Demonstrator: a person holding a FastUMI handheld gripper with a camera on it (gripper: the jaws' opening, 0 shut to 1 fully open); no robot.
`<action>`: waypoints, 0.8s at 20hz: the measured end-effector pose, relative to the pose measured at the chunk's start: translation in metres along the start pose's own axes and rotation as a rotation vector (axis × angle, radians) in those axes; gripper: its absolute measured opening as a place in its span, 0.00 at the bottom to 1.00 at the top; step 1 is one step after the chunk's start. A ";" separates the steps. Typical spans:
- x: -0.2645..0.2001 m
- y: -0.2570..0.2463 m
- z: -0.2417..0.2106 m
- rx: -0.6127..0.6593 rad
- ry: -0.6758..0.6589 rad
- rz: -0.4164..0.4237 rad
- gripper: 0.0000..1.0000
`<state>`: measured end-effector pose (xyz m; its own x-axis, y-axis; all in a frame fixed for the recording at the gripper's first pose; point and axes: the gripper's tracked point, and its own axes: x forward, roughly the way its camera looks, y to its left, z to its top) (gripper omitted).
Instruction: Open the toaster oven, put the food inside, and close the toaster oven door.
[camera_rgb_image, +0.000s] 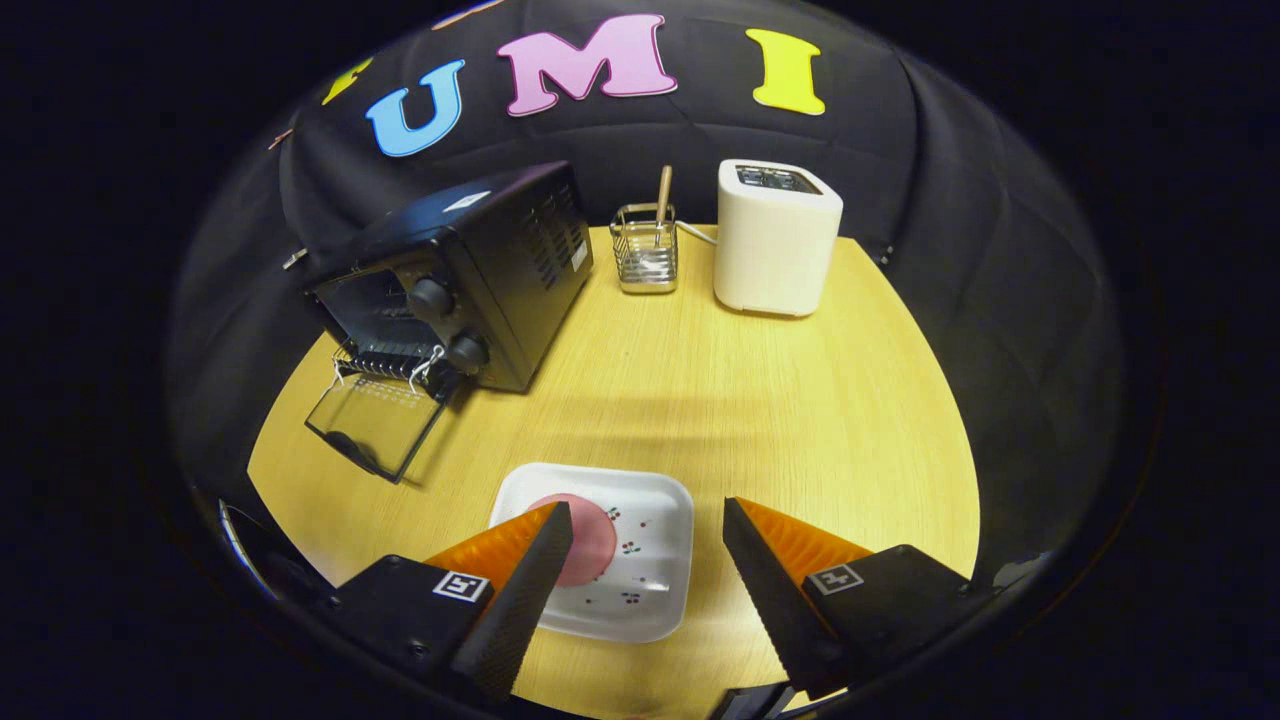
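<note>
A black toaster oven (480, 270) stands at the far left of the wooden table, its glass door (375, 425) folded down flat and a wire rack (385, 362) showing at the mouth. A round pink piece of food (592, 540) lies on a white square plate (650, 560) just ahead of my fingers, partly hidden by the left finger (525, 580). My gripper (648, 515) is open above the plate and holds nothing; the right finger (770, 580) hangs past the plate's right rim.
A white pop-up toaster (775, 240) stands at the back of the table (800, 420). Left of it a wire holder (645, 250) holds a wooden utensil. The table's curved edge runs close on both sides.
</note>
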<state>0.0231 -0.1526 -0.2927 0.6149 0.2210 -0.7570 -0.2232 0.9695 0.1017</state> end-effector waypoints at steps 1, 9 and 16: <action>0.004 -0.002 -0.008 -0.001 0.031 0.004 0.99; 0.019 -0.032 -0.047 0.030 0.168 -0.009 0.99; 0.024 -0.036 -0.067 0.032 0.219 -0.010 0.87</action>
<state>-0.0044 -0.1898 -0.3578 0.4371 0.1861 -0.8799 -0.1919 0.9751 0.1110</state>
